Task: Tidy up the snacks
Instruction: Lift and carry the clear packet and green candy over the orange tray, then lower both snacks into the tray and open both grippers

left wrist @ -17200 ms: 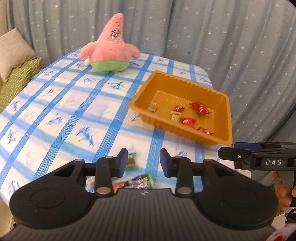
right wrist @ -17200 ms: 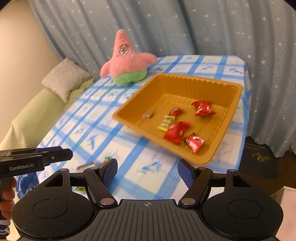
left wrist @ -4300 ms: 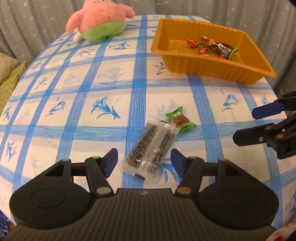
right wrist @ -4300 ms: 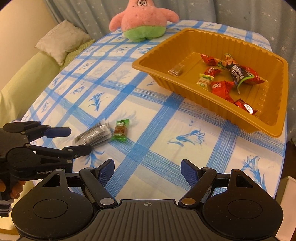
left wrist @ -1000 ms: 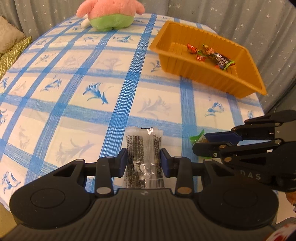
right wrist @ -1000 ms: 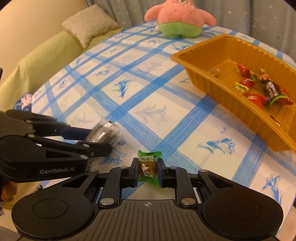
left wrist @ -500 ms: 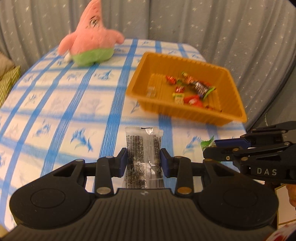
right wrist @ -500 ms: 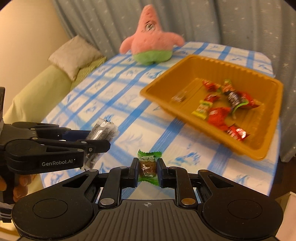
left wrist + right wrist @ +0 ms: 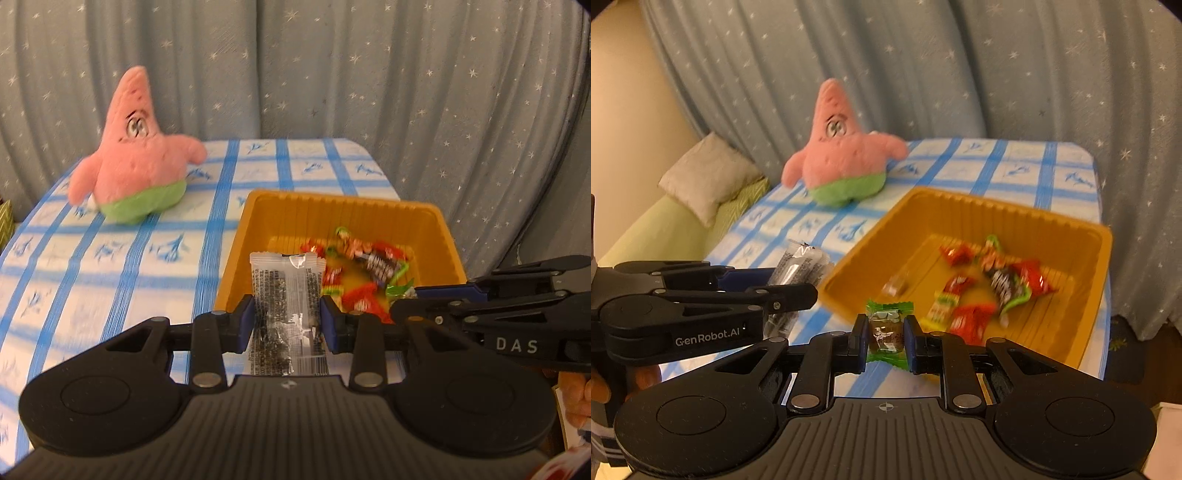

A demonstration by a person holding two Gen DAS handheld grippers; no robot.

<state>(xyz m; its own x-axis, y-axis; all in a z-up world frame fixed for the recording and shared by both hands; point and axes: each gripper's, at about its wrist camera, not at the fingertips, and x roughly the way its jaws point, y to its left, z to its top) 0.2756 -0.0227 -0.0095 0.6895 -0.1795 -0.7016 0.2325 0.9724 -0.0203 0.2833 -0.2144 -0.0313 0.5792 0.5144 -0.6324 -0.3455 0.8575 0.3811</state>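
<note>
My left gripper (image 9: 287, 325) jaws clamp the clear sachet (image 9: 285, 295) mid-length, just short of the orange tray (image 9: 448, 240). My right gripper (image 9: 885, 341) jaws pinch the green candy (image 9: 888, 328) beside that tray. Both seem light, crinkly, slippery; grip the bodies, not the wrapper ends.

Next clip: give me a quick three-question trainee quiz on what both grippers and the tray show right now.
1. True or false: the left gripper is shut on a clear packet.
2. What does the right gripper hold? A) red wrapper B) green-wrapped candy C) nothing
3. What pink thing stands beyond the orange tray?

Key: 1 true; 2 B; 3 the plush star toy.
</note>
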